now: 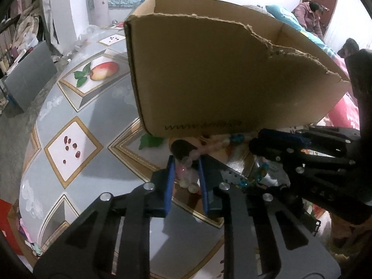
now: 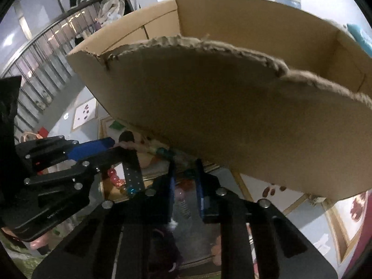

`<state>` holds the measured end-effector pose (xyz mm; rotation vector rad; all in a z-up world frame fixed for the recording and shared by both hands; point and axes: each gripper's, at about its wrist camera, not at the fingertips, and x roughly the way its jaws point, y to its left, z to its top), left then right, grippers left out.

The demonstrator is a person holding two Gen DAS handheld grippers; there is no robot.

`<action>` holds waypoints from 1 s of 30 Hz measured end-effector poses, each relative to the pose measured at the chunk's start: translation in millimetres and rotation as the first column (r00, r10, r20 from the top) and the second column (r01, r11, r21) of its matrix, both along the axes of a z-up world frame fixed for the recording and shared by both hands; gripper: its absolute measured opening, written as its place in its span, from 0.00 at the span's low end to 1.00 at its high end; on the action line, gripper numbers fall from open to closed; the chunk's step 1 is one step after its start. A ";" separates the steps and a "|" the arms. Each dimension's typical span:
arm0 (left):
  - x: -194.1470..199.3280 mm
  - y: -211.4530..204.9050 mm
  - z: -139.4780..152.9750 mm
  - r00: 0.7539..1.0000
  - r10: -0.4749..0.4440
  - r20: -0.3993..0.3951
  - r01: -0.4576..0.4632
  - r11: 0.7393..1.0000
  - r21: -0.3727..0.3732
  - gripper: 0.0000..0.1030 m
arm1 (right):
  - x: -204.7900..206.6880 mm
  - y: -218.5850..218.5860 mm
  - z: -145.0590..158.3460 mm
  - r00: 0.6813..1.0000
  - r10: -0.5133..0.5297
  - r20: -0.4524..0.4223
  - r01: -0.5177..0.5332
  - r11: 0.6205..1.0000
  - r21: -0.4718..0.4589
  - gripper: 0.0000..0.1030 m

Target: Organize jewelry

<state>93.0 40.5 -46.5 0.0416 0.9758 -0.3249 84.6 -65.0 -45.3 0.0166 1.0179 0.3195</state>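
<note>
A string of pale pink and clear beads (image 1: 187,176) lies on the glass-topped table (image 1: 97,121). My left gripper (image 1: 186,160) points down at it, and its blue pads (image 1: 171,174) are closed against the beads. A teal bead bracelet (image 1: 261,171) lies just to the right. My right gripper (image 1: 255,139) reaches over it from the right. In the right wrist view my right gripper (image 2: 185,166) stands narrow with teal beads (image 2: 188,171) between its pads. The left gripper (image 2: 121,147) comes in from the left, pink beads at its tip. A cardboard box (image 1: 209,81) with a torn rim stands right behind both.
The cardboard box (image 2: 232,116) fills the space ahead of both grippers, and its near wall overhangs the beads. More coloured beads (image 2: 114,177) lie on the glass. The tablecloth has fruit prints (image 1: 103,71). A stair railing (image 2: 46,46) is far left. Two people (image 1: 309,16) sit at the back right.
</note>
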 end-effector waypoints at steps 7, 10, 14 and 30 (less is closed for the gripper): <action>-6.2 2.0 9.4 0.999 0.002 0.032 -0.001 0.999 -0.034 0.08 | -3.1 -9.9 13.9 1.000 -0.008 0.015 0.007 0.996 0.085 0.10; -14.6 8.7 24.5 0.999 0.002 0.049 0.001 0.997 -0.075 0.08 | -9.0 -12.4 25.8 0.999 0.001 0.040 -0.006 0.993 0.114 0.10; -24.5 12.4 47.0 0.998 0.000 0.064 0.008 0.992 -0.122 0.08 | -20.2 -18.1 45.1 0.997 0.014 0.076 -0.026 0.987 0.160 0.10; 28.9 -1.3 156.8 0.977 -0.035 0.211 0.084 0.970 -0.230 0.08 | 41.9 -40.3 130.2 0.988 0.027 0.153 -0.073 0.950 0.305 0.10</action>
